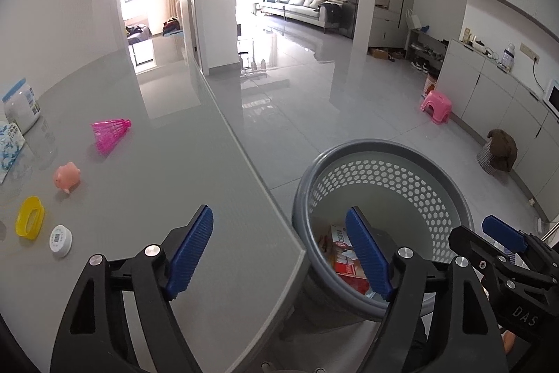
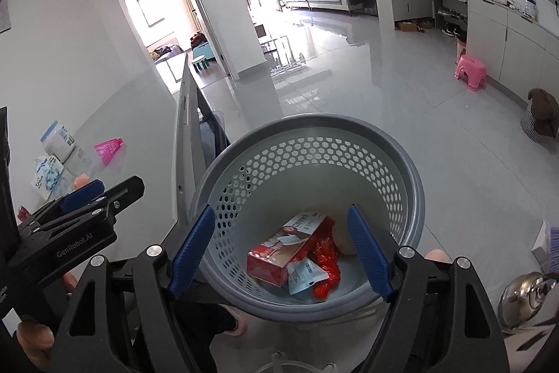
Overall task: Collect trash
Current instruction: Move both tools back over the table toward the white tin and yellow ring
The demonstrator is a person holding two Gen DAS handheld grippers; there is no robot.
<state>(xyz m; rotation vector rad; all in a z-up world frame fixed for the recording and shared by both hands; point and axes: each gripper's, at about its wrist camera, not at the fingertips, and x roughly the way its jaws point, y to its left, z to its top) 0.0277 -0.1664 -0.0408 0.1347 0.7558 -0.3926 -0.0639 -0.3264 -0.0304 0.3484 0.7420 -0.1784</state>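
Hovering both tongs, left tongs [image 1: 279, 254] and right tongs [image 2: 279, 254], wide and empty over bin [image 2: 401, 170]; next swing left to worktop [image 1: 157, 170], approach shuttlecock [image 1: 110, 133] low.

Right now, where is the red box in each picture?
Left wrist view: the red box sits low, right of centre, inside the grey basket, partly hidden by a blue finger.
Right wrist view: red box is bottom centre, on the basket's floor.
Shared landmark: the pink stool.
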